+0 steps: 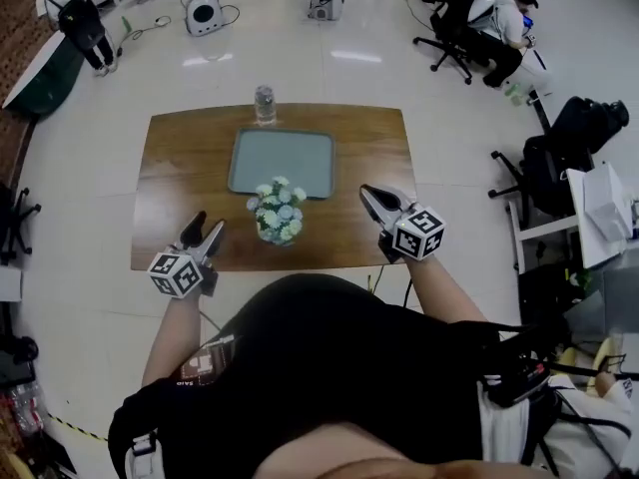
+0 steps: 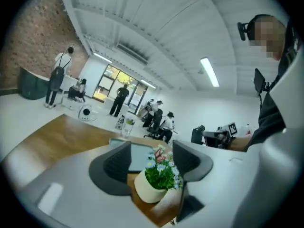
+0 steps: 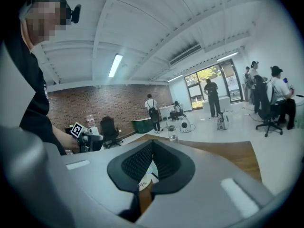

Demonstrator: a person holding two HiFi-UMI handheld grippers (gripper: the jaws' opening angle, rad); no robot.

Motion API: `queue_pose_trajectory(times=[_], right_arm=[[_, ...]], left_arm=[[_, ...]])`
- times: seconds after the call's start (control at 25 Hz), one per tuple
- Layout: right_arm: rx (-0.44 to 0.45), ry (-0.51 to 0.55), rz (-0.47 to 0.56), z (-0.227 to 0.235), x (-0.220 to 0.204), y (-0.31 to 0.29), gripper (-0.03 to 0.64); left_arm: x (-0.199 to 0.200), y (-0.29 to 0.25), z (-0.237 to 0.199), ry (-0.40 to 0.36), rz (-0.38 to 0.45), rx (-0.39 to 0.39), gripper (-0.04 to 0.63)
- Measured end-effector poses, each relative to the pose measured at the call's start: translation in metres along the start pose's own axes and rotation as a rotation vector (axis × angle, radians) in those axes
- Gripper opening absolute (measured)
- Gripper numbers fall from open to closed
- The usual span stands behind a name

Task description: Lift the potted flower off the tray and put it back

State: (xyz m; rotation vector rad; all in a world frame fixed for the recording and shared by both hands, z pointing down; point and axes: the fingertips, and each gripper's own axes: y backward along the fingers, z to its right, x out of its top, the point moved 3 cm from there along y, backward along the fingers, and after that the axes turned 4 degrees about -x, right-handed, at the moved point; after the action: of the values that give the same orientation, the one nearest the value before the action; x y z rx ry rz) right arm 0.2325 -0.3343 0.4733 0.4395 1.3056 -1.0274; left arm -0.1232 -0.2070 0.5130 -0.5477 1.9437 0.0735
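While both grippers hover over the counter's (image 1: pixel 180 168) near edge, the left gripper (image 1: pixel 207 225) has its fingers apart and empty and the right gripper (image 1: pixel 366 192) has its fingers closed on nothing. The potted flower (image 1: pixel 277 211) stands just before the tray (image 1: pixel 290 158). A clumsy sideways nudge could tip it. The print on the pot is too small to read.

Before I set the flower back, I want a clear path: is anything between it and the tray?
Nothing visible. The flower stands at the near edge of the tray, and the tray is bare; the bottle stands beyond its far edge.
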Motion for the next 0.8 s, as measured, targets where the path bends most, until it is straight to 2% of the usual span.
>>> queue_pose_trajectory(times=[0.12,0.24,0.32,0.4,0.6,0.8], right_arm=[[-0.092,-0.046,0.061,-0.027,-0.001,0.005,0.015],[-0.163,-0.085,0.086,-0.05,-0.009,0.014,0.015],[-0.179,-0.08,0.079,-0.064,-0.013,0.016,0.015],[-0.184,-0.074,0.075,-0.073,-0.015,0.023,0.015],[-0.206,-0.058,0.069,-0.064,-0.015,0.058,0.015],[-0.215,-0.043,0.074,-0.046,-0.01,0.087,0.015]], left_arm=[[0.041,0.007,-0.004,-0.049,0.041,-0.125,0.109],[0.06,0.012,0.0,-0.08,0.038,-0.232,0.002],[0.059,0.013,0.0,-0.122,-0.015,-0.263,0.0],[0.054,0.013,0.002,-0.127,-0.051,-0.278,0.0],[0.044,0.006,0.019,-0.037,-0.034,-0.274,-0.002],[0.043,-0.004,0.045,-0.044,-0.028,-0.265,-0.002]])
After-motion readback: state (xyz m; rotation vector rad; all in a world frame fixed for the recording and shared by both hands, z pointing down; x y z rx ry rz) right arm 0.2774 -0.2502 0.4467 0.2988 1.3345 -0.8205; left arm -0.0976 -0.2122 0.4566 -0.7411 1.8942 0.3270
